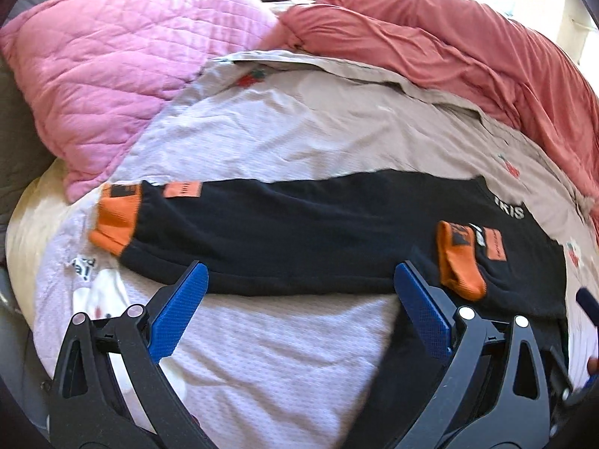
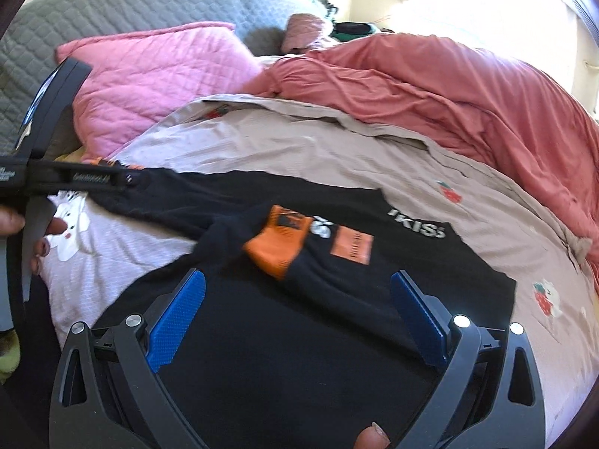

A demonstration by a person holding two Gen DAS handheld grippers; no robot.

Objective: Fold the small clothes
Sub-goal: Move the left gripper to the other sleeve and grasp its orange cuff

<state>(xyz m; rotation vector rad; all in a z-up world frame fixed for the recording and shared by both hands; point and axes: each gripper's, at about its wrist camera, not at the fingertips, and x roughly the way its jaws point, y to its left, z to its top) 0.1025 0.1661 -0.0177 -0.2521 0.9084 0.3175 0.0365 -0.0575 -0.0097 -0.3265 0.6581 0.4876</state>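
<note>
Black sweatshirt (image 1: pixel 318 232) with orange cuffs lies flat on the bed, on a pale pink waffle blanket (image 1: pixel 280 366). Its long axis runs left-right across both views, so it sits crosswise to both tools, not end-on.

Left gripper (image 1: pixel 301 288): jaws spread wide, holding nothing. It hovers at the near edge of the stretched-out left sleeve. Blanket shows between the blue pads (image 1: pixel 179 314). That sleeve's orange cuff (image 1: pixel 116 220) is off to the far left, well apart from the tips.

Right gripper (image 2: pixel 297 299): also spread, empty, directly over the body of the sweatshirt. The other sleeve is already laid back over the chest; its folded cuff (image 2: pixel 279 239) sits just ahead of the tips, next to an orange patch (image 2: pixel 352 245) and white "KISS" lettering (image 2: pixel 417 224).

My read: the left sleeve is the next fold, and the left tool is the nearer one. It'd need to shift left along the sleeve toward that cuff, then carry it right across the body.

Pink quilted pillow (image 1: pixel 112 56) and coral duvet (image 1: pixel 468 48) are behind, clear of the work.
</note>
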